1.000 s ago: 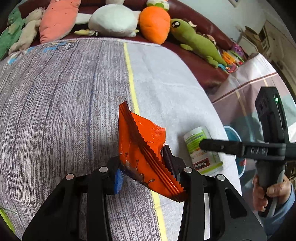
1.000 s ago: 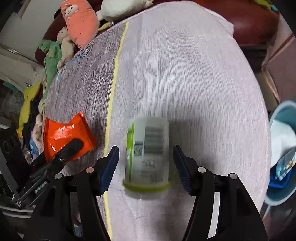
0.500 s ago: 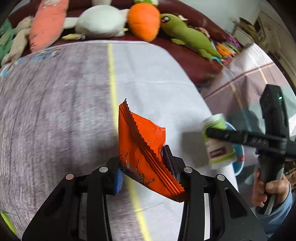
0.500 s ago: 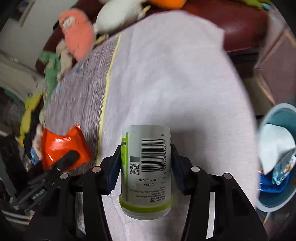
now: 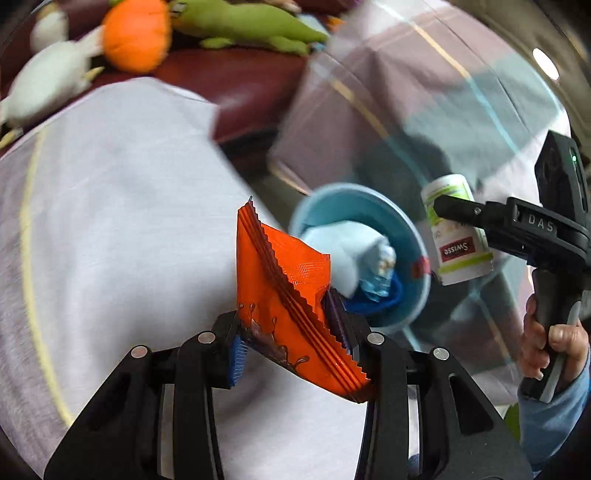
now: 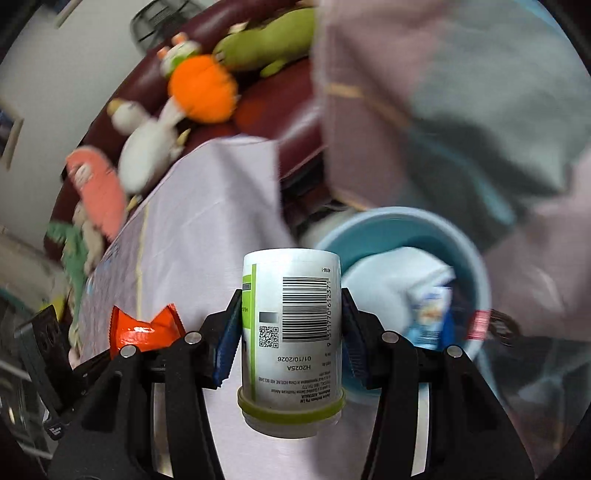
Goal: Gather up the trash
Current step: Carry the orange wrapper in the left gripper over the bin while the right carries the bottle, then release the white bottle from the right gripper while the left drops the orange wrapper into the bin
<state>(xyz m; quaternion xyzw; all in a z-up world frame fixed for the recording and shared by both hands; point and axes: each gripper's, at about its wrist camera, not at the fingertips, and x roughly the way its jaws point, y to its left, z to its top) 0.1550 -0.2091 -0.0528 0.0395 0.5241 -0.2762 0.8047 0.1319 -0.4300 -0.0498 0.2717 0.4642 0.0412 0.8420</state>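
An orange snack wrapper [image 5: 288, 295] is clamped in my left gripper [image 5: 291, 343], held above the edge of the cloth-covered table [image 5: 122, 206]. A white supplement bottle [image 6: 291, 339] with a green lid and barcode is pinched upside down between the blue pads of my right gripper [image 6: 290, 332]. In the left wrist view the same bottle [image 5: 456, 232] hangs off the table's right side, beside a light blue bin [image 5: 402, 225] on the floor. In the right wrist view the bin [image 6: 472, 258] is just right of the bottle, and the wrapper [image 6: 146, 326] shows at lower left.
The bin holds a pale blue cloth [image 5: 343, 251] and other trash. Plush toys, an orange one [image 5: 136, 33] and a green one [image 5: 251, 26], lie on a dark red sofa [image 5: 240, 85] behind the table. A pinkish draped cover [image 6: 461, 92] rises behind the bin. A hand [image 5: 550, 343] grips the right tool's handle.
The right gripper closed on the bottle and lifted it off the table. Both grippers swung right, from over the tabletop to its right edge near the blue bin; the wrapper stayed clamped.
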